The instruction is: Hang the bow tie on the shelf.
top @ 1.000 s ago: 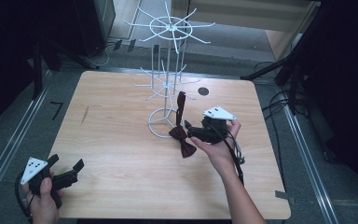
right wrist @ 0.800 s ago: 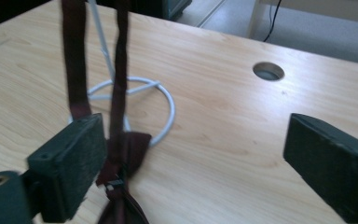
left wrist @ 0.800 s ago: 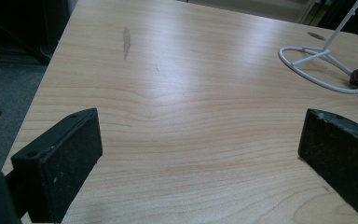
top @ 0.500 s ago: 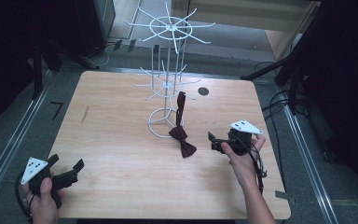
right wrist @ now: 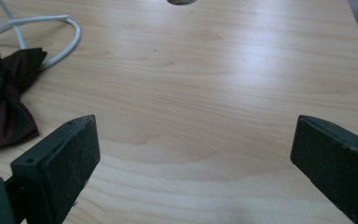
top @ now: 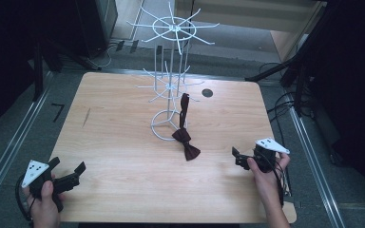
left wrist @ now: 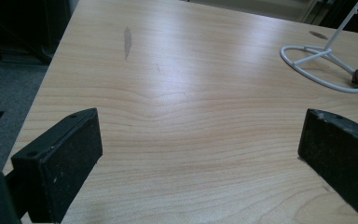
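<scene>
A dark red bow tie (top: pixel 186 142) hangs by its strap from a low hook of the white wire rack (top: pixel 171 71), and its bow rests on the table beside the rack's base ring. My right gripper (top: pixel 237 158) is to the right of it, well apart, near the table's front right. Its jaws have just been opening and stand open with nothing between them. In the right gripper view (right wrist: pixel 193 128) the bow tie (right wrist: pixel 4 102) lies at far left. My left gripper (top: pixel 68 165) rests open at the front left corner, over bare wood (left wrist: pixel 200 123).
The wooden table (top: pixel 123 156) has a small dark hole (top: pixel 207 93) behind the rack on the right. The rack's base ring (left wrist: pixel 317 80) shows at upper right in the left gripper view. Cables and dark stands surround the table on the floor.
My right gripper has drawn away from the bow tie, moving right and toward the table's front edge. The bow tie stays hanging from the rack. The left gripper has not moved.
</scene>
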### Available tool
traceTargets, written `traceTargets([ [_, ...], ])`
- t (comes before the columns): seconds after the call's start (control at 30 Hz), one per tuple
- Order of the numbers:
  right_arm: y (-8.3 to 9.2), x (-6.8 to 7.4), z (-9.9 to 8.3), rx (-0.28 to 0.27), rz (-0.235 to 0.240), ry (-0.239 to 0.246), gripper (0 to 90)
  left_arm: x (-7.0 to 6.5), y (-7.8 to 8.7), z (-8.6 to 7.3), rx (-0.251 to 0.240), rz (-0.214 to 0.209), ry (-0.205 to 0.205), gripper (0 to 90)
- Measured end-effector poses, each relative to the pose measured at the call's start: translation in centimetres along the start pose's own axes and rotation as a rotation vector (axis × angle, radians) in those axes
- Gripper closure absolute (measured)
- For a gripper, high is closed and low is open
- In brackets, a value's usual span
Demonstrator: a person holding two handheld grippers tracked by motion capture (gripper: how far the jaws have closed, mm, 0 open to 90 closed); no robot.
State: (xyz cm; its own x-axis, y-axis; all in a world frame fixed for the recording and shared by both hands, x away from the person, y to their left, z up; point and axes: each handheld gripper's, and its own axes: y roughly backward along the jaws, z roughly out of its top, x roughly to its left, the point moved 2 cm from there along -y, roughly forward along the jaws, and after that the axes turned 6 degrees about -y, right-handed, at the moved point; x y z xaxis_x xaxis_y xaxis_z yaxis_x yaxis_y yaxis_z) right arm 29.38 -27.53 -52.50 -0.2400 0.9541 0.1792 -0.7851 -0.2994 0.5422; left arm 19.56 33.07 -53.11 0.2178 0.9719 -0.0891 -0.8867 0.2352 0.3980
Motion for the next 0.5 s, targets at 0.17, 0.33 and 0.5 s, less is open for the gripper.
traceTargets([
  [0.17,0.8,-1.8,-1.4,0.004,-0.021,-0.022,1.4,0.0,0.0,0.0,0.0,0.001,0.002,0.2],
  [0.33,1.7,-3.6,-2.7,0.012,-0.038,-0.043,1.4,0.0,0.0,0.0,-0.003,0.003,0.002,0.2],
  [0.5,2.8,-5.5,-4.0,0.017,-0.061,-0.069,1.4,0.0,0.0,0.0,-0.002,0.004,0.002,0.2],
])
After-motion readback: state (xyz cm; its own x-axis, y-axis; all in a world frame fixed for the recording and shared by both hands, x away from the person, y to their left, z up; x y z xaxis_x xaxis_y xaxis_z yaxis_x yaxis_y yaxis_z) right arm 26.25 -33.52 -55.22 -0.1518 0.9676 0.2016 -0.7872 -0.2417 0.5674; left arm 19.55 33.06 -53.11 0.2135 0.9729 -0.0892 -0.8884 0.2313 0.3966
